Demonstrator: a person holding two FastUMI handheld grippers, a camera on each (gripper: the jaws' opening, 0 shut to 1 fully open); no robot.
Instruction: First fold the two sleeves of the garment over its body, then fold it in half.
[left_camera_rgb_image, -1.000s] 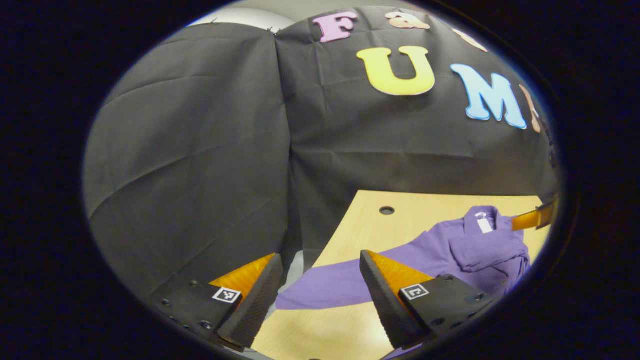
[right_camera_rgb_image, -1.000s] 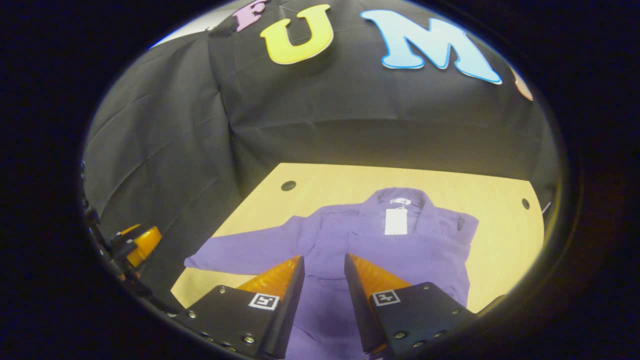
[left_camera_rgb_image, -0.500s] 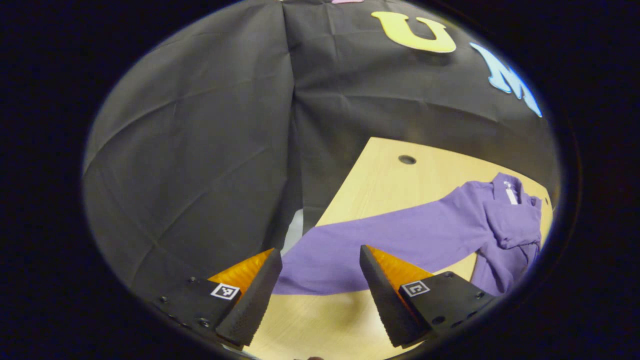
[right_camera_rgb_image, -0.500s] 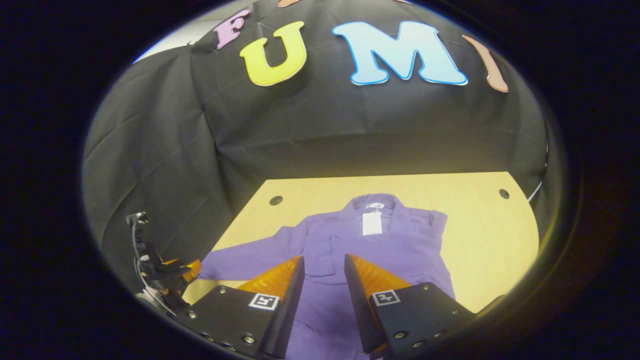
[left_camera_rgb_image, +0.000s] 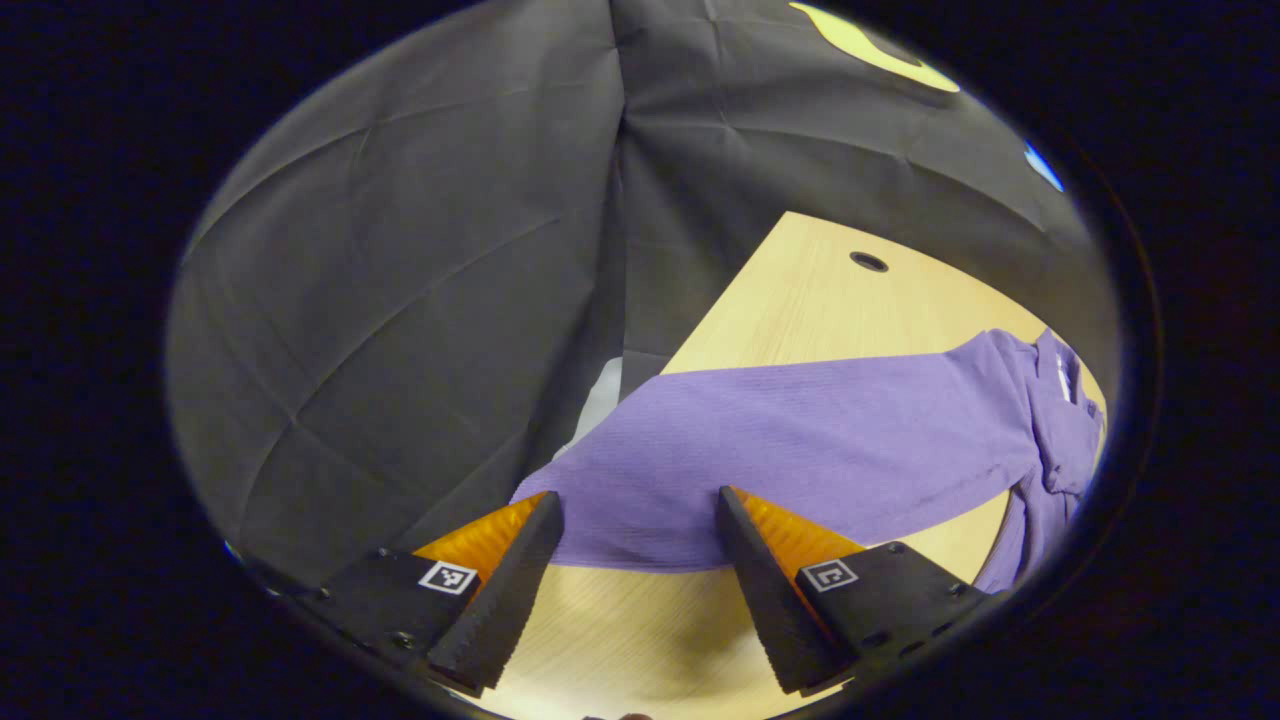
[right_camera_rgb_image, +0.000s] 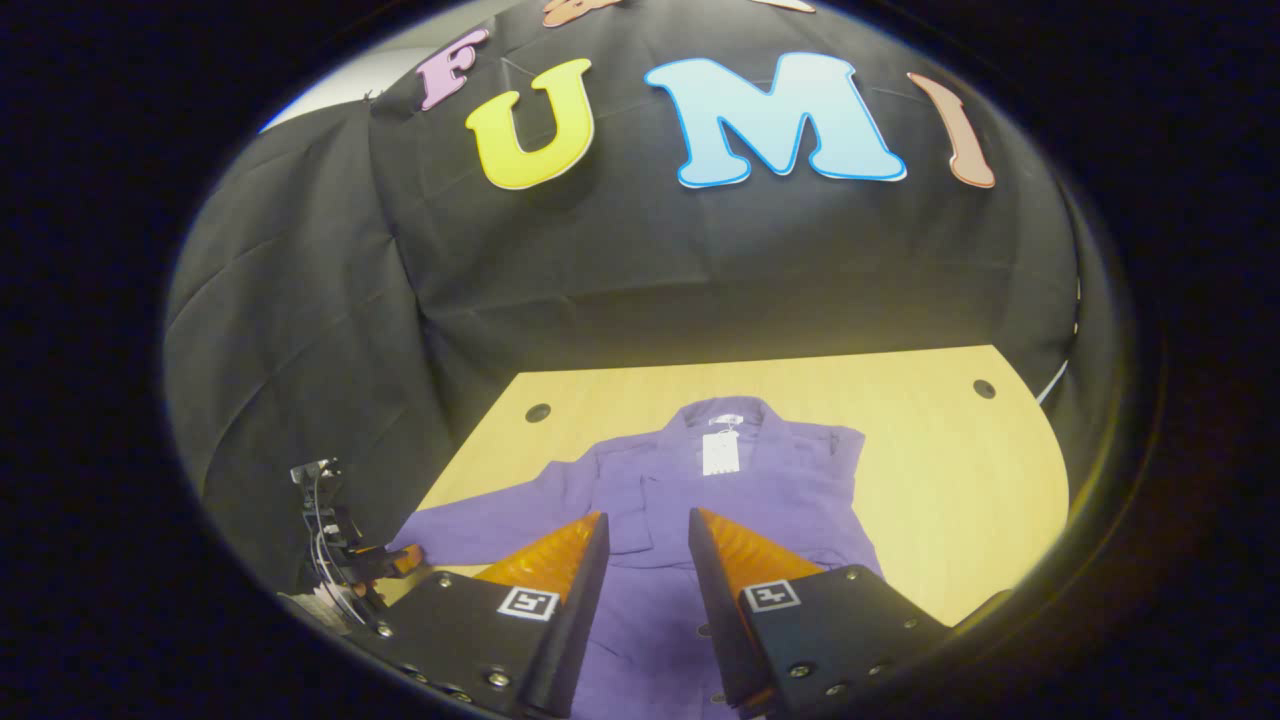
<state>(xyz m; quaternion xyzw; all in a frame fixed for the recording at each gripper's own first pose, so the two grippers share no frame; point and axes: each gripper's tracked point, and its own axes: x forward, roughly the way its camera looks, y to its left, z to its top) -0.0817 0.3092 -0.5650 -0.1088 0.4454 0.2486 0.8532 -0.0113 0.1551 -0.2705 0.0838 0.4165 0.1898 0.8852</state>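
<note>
Left tongs gape wide at the purple sleeve (empty); right tongs narrowly parted.

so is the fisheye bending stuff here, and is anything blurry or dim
Left gripper view: the light wooden table bows into a curve; the purple fabric garment's sleeve looks sharp, with knit texture visible. Right gripper view: the table's far edge arcs; the garment is evenly lit and the edges dim.

Pale wooden table with round holes, black cloth wall behind.
</note>
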